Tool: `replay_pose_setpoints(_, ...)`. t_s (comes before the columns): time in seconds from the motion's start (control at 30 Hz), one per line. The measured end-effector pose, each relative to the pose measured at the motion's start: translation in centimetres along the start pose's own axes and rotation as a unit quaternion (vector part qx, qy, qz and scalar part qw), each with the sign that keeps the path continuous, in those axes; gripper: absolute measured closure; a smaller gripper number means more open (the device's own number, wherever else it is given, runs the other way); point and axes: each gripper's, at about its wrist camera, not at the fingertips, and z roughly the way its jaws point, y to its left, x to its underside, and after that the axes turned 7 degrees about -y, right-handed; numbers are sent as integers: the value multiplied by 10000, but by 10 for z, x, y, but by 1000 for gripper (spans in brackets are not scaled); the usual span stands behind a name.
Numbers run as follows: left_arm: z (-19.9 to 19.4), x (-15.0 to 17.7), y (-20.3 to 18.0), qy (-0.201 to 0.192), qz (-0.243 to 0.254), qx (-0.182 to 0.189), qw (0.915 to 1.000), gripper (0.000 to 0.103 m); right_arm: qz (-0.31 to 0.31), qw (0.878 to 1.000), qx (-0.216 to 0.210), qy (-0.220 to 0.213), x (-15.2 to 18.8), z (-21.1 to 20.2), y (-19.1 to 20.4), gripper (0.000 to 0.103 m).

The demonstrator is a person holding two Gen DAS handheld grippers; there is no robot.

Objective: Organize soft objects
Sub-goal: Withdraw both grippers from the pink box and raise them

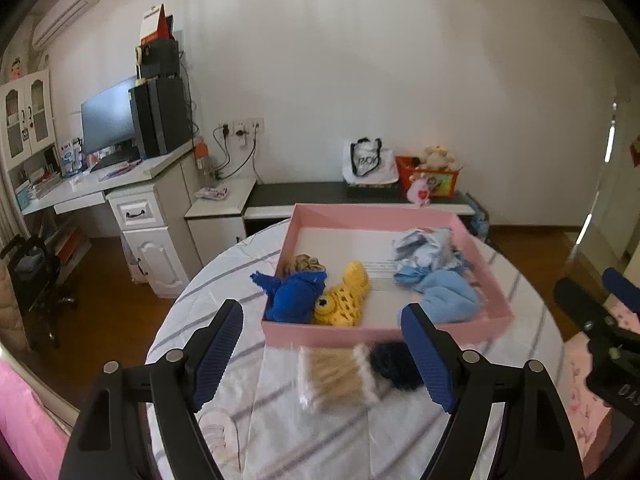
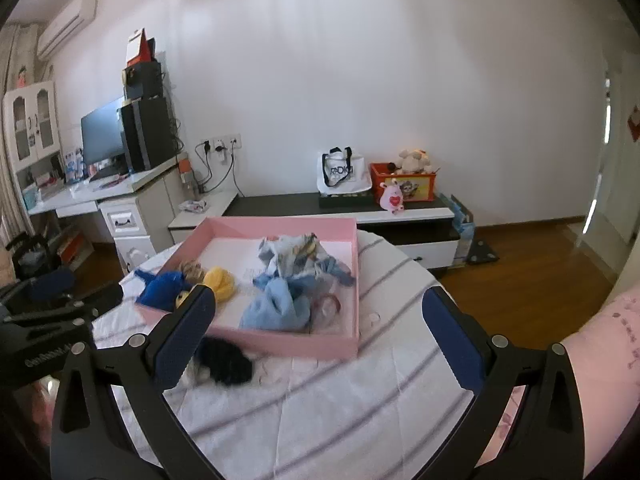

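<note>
A pink tray (image 1: 380, 332) (image 2: 280, 342) rests on a round table with a striped white cloth (image 1: 320, 432) (image 2: 320, 400). Inside lie a dark blue soft toy (image 1: 294, 294) (image 2: 162, 288), a yellow knitted piece (image 1: 344, 296) (image 2: 220, 282), a brown knitted piece (image 1: 304, 264), and light blue cloths (image 1: 444, 280) (image 2: 280, 304). In front of the tray lie a tan fringed piece (image 1: 336, 376) and a dark fuzzy item (image 1: 394, 364) (image 2: 224, 364). My left gripper (image 1: 324, 364) hovers open over these two, holding nothing. Nothing sits between the fingers of my open right gripper (image 2: 320, 332), near the tray's front edge.
A white desk (image 1: 120, 176) with a monitor and black boxes stands at the left. A low dark-topped bench (image 1: 340, 196) along the wall carries a white bag, an orange box and plush toys. A black chair (image 1: 32, 276) stands on the wooden floor. A pink sleeve (image 2: 592, 352) shows at right.
</note>
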Motion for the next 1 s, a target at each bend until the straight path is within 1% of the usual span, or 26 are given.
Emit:
replay_pose_setpoints(0.13,-50,14,4,-333,7,-52,9994,21,-255,9993,65,-275,1,-42,7,0)
replay_pose_setpoints(0.23,-92,23,8,-647,-66,21,9979,14,-369,9976,51,-581,-2,-74,11,0)
replay_pose_setpoints(0.3,-119,29,9,-882,-90,48,9960,9,-420,9959,10,-799,-5,-97,14,0)
replay_pose_setpoints(0.43,-168,40,10,-1271,-47,93,9918,8,-367,9931,-49,-1108,-9,-131,16,0)
replay_pose_setpoints(0.53,-193,47,12,-1490,-53,57,9888,3,-408,9905,25,-1311,-12,-151,19,0)
replay_pose_setpoints(0.57,-202,49,13,-1569,-41,17,9876,0,-445,9894,62,-1381,-13,-156,21,0)
replay_pose_setpoints(0.63,-223,54,13,-1801,18,-68,9836,0,-511,9865,138,-1552,-15,-168,23,0)
replay_pose_setpoints(0.83,-257,68,9,-2120,33,-38,9773,0,-561,9812,127,-1842,-18,-195,25,0)
replay_pose_setpoints(1.0,-269,73,7,-2345,33,-152,9720,0,-609,9763,153,-2069,-17,-214,28,0)
